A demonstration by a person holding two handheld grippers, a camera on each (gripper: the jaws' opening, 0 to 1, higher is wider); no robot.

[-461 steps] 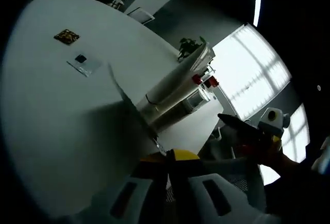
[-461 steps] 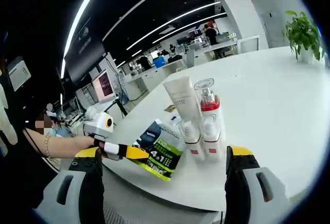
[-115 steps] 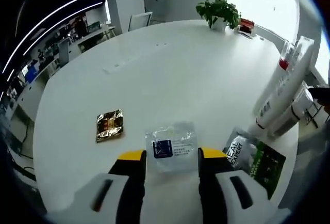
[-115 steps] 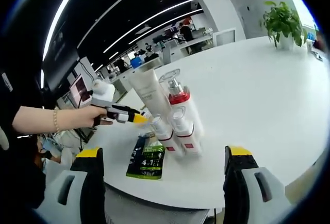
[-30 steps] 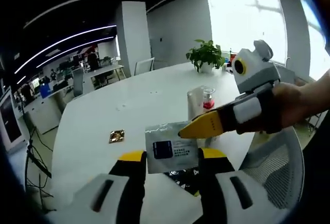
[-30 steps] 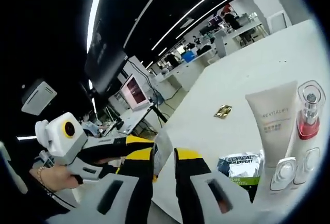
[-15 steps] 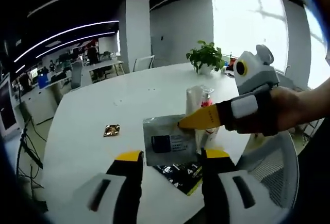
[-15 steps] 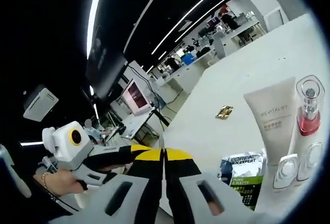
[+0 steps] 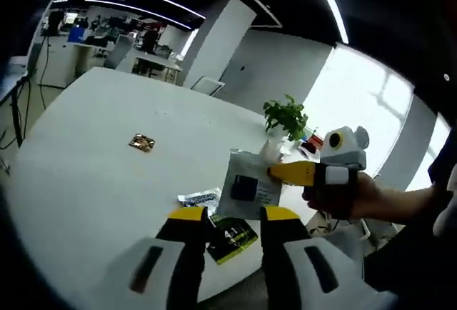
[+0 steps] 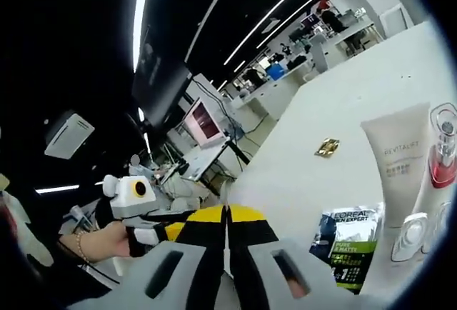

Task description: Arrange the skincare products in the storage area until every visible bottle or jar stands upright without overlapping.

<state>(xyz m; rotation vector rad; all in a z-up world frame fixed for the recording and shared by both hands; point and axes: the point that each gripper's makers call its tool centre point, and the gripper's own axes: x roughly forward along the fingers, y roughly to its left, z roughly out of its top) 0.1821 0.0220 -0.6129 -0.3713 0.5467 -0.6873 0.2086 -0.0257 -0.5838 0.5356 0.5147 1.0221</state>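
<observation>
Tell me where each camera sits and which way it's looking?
Left gripper view: rides on the left gripper, looking across the white table toward the potted plant; the person's hand brings the right gripper in, its tip on the clear sachet.
Right gripper view: rides on the right gripper, jaws together, facing the office desks; the person's hand holds the left gripper.
Both views share the green-and-black packet and the small gold sachet.

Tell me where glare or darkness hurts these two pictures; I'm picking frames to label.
Left gripper view: the window is blown out white, washing the area behind the plant; the clear sachet stays readable. Right gripper view: the upper left is near black, the table bright, the white tube legible, and edges bend from fisheye distortion.
</observation>
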